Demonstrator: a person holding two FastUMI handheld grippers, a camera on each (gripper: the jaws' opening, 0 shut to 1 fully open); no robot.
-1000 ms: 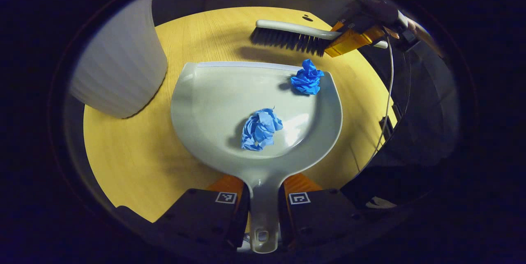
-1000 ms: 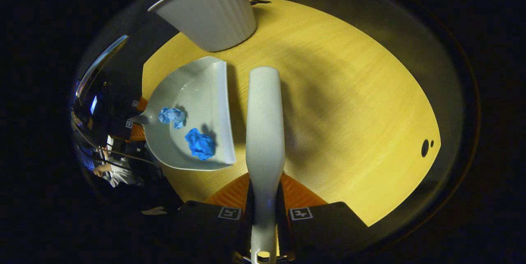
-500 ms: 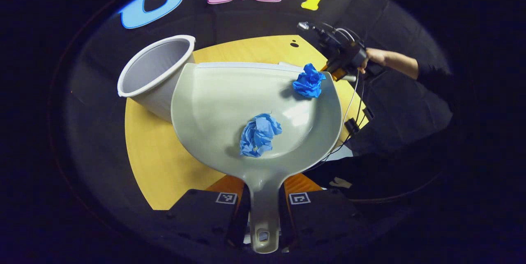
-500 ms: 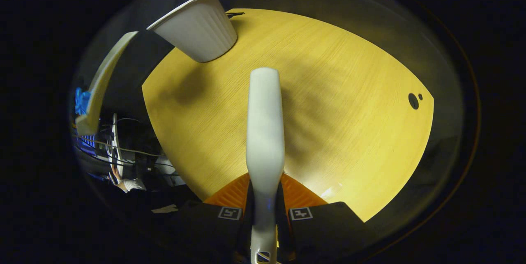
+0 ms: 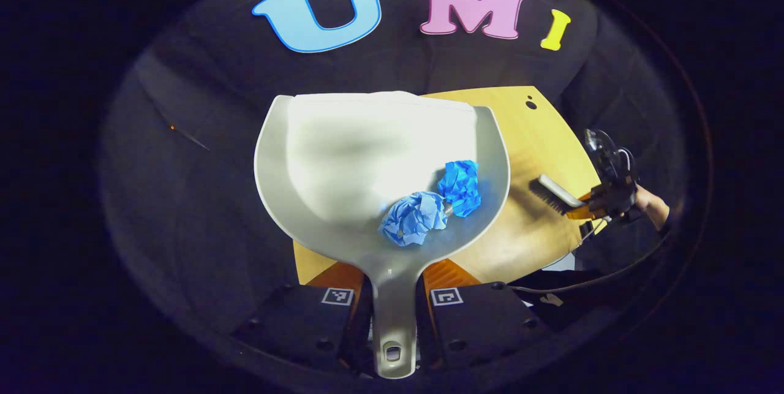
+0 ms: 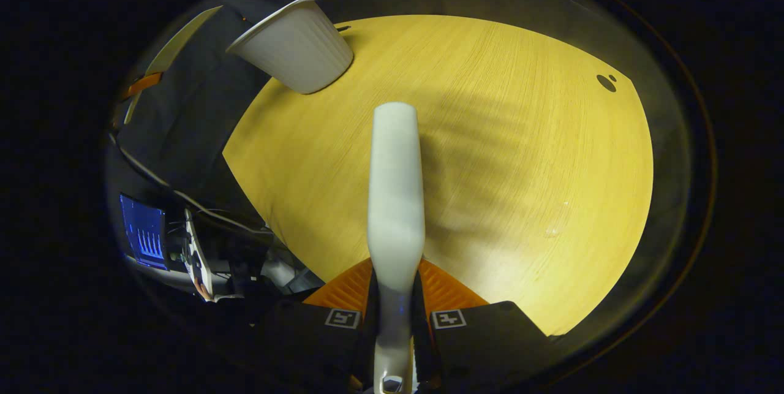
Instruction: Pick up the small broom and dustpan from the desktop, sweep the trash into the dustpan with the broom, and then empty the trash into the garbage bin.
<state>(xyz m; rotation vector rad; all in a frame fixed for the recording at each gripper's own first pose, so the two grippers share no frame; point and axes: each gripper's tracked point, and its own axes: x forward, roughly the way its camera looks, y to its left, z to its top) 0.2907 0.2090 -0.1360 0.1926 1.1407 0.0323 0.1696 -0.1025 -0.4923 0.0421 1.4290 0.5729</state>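
Left tool grips the dustpan handle between both fingers; the raised pan hides the garbage bin in the left gripper view, two blue paper wads lying near its handle end. Right tool clamps the small broom handle above the surface; bristles hidden, visible in the left gripper view.

Two paper wads are seen lying side by side, touching, in the dustpan, toward its handle end. In the right gripper view, the bin is placed at the table's far left edge, beyond the broom.
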